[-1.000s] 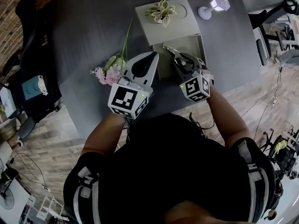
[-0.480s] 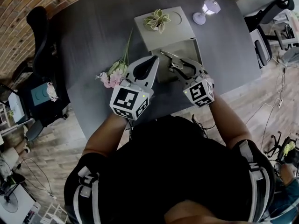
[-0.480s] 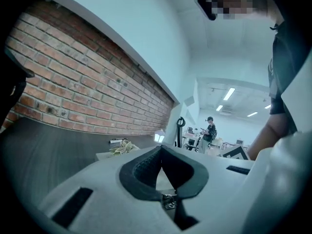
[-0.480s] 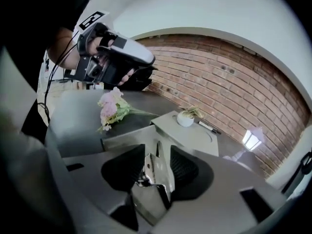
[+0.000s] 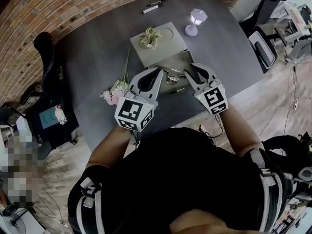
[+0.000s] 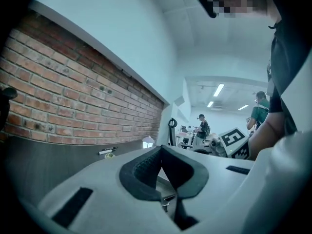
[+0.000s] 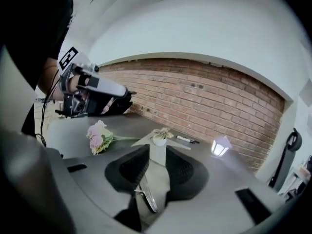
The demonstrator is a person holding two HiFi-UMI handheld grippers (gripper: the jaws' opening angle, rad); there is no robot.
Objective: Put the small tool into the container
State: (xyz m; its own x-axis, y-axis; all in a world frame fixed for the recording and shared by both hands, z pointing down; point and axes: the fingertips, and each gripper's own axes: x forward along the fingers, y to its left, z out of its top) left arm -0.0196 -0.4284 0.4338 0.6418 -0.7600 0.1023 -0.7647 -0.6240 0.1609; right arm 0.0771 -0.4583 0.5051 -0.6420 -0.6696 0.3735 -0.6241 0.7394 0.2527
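Inside grey box (image 5: 178,62), pliers (image 5: 171,76) flat, long axis approx. near-to-far.

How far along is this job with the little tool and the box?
Looks done: the small tool lies inside the open container. In hand: nothing; the right hand-held gripper hovers above, jaws apart though just closing somewhat, empty; the left hand-held gripper is shut, empty. Left: apparently only pulling away.

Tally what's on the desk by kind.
box: 1
plant: 1
lamp: 1
flower bunch: 1
tool: 1, in the box
pens: 2, small, not certain
Total: 7
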